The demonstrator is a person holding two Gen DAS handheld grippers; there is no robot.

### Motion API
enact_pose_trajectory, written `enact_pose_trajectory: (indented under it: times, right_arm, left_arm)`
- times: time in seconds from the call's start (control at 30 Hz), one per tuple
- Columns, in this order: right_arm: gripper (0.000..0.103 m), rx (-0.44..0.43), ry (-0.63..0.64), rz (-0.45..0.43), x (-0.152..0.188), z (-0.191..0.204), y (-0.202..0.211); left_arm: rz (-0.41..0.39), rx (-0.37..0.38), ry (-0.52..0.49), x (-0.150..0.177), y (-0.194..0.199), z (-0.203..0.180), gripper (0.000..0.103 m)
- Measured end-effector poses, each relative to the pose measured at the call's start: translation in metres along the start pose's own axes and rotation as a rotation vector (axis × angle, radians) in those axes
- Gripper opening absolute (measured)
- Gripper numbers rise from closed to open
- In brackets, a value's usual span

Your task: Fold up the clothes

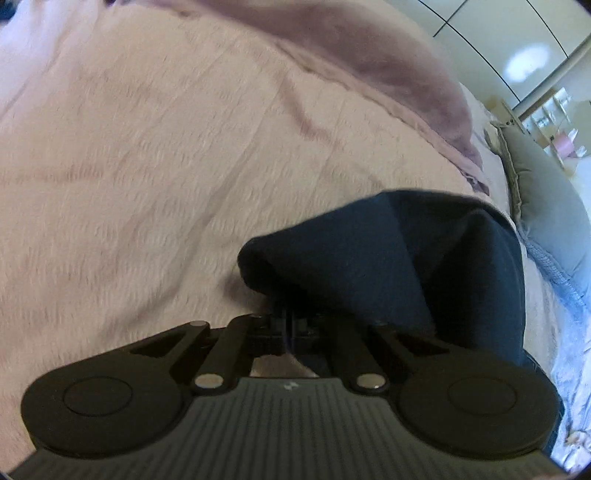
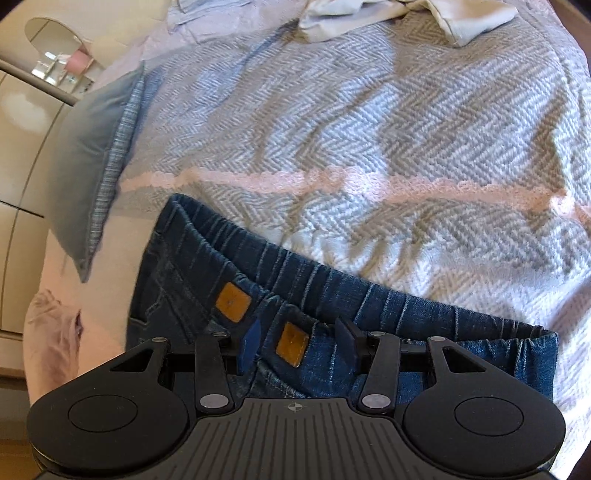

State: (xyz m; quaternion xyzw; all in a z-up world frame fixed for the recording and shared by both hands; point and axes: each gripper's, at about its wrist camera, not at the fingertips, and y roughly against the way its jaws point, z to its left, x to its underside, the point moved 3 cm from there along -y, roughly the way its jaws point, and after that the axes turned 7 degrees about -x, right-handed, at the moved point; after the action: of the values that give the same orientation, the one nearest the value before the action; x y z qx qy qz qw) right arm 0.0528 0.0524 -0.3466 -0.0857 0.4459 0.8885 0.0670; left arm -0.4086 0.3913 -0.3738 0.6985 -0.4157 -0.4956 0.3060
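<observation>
Blue jeans (image 2: 406, 314) lie on the bed, the elastic waistband towards the far side, with two brown patches (image 2: 232, 301) on the denim. My right gripper (image 2: 299, 343) hovers open over the waistband. Its blue pads (image 2: 251, 347) stand apart on either side of the nearer patch and do not press the cloth. In the left wrist view a dark navy fold of cloth (image 1: 388, 266) bunches up from the tips of my left gripper (image 1: 286, 326), which is shut on it. The cloth hangs away to the right over the pink bedspread (image 1: 147, 166).
A grey-white herringbone blanket (image 2: 369, 110) with a pink lace strip (image 2: 295, 181) covers the bed. A grey cushion (image 2: 85, 166) lies at the left, pale garments (image 2: 406, 14) at the far edge. A mauve blanket (image 1: 388, 74) and glossy wardrobe doors (image 1: 480, 37) lie beyond.
</observation>
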Motion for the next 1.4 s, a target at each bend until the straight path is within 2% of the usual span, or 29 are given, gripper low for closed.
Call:
enact_pose_trajectory:
  times: [0.1, 0.17, 0.27, 0.3, 0.33, 0.37, 0.43, 0.47, 0.53, 0.6, 0.63, 0.7, 0.77, 0.83, 0.9, 0.97, 1.07, 1.17, 1.23, 1.27, 1.33, 1.4]
  right_arm:
    - [0.049, 0.027, 0.017, -0.011, -0.004, 0.006, -0.001]
    - [0.049, 0.029, 0.033, -0.018, -0.008, 0.014, -0.005]
    - [0.049, 0.026, 0.052, -0.024, -0.014, 0.027, -0.013]
    - [0.049, 0.021, 0.065, -0.022, -0.014, 0.033, -0.016]
    - [0.049, 0.011, 0.085, -0.015, -0.014, 0.040, -0.021]
    - [0.049, 0.004, 0.110, -0.011, -0.013, 0.049, -0.027]
    - [0.049, -0.005, 0.178, -0.003, -0.008, 0.067, -0.037]
    - [0.049, -0.012, 0.217, 0.005, -0.005, 0.077, -0.043]
    - [0.049, -0.028, 0.287, 0.023, 0.002, 0.094, -0.053]
    - [0.049, -0.033, 0.349, 0.038, 0.005, 0.106, -0.059]
    - [0.049, -0.032, 0.382, 0.041, 0.006, 0.110, -0.060]
    - [0.049, -0.022, 0.445, 0.036, 0.007, 0.114, -0.062]
    - [0.049, 0.000, 0.487, 0.025, 0.006, 0.113, -0.063]
    - [0.049, 0.025, 0.487, 0.026, 0.004, 0.107, -0.066]
    - [0.049, 0.042, 0.462, 0.032, 0.004, 0.100, -0.069]
    - [0.049, 0.041, 0.425, 0.034, 0.004, 0.096, -0.071]
    - [0.049, 0.046, 0.404, 0.030, 0.007, 0.097, -0.074]
    - [0.049, 0.059, 0.408, 0.026, 0.009, 0.100, -0.075]
    - [0.049, 0.061, 0.414, 0.025, 0.010, 0.101, -0.074]
    - [0.049, 0.060, 0.416, 0.026, 0.010, 0.101, -0.073]
    - [0.049, 0.056, 0.415, 0.024, 0.009, 0.100, -0.071]
    - [0.049, 0.056, 0.416, 0.021, 0.008, 0.099, -0.069]
  left_arm:
    - [-0.116, 0.028, -0.065, -0.037, 0.059, 0.005, 0.000]
    - [-0.208, 0.014, -0.087, -0.078, 0.112, 0.021, 0.000]
    - [-0.303, -0.078, -0.125, -0.148, 0.168, 0.051, 0.001]
    - [-0.306, -0.125, -0.150, -0.170, 0.174, 0.059, 0.001]
    - [-0.301, -0.174, -0.172, -0.190, 0.177, 0.067, 0.005]
    - [-0.230, -0.202, -0.210, -0.208, 0.167, 0.074, 0.007]
    - [-0.147, -0.292, -0.235, -0.224, 0.138, 0.087, 0.028]
    - [-0.124, -0.353, -0.253, -0.224, 0.119, 0.094, 0.034]
    - [-0.069, -0.463, -0.309, -0.214, 0.086, 0.105, 0.036]
    - [-0.024, -0.536, -0.338, -0.188, 0.064, 0.122, 0.036]
    - [-0.008, -0.550, -0.316, -0.176, 0.057, 0.132, 0.036]
    - [0.032, -0.520, -0.202, -0.158, 0.047, 0.151, 0.036]
    - [0.067, -0.428, -0.033, -0.142, 0.045, 0.174, 0.036]
    - [0.061, -0.362, 0.112, -0.135, 0.045, 0.190, 0.036]
    - [0.022, -0.317, 0.235, -0.138, 0.042, 0.201, 0.037]
    - [-0.012, -0.282, 0.309, -0.145, 0.033, 0.206, 0.043]
    - [0.003, -0.255, 0.375, -0.153, 0.008, 0.206, 0.046]
    - [-0.008, -0.278, 0.402, -0.153, -0.012, 0.205, 0.043]
    - [-0.060, -0.282, 0.371, -0.154, -0.007, 0.203, 0.009]
    - [-0.087, -0.284, 0.353, -0.155, -0.004, 0.202, 0.000]
    - [-0.158, -0.288, 0.289, -0.159, 0.017, 0.199, 0.000]
    - [-0.239, -0.254, 0.239, -0.165, 0.050, 0.198, 0.000]
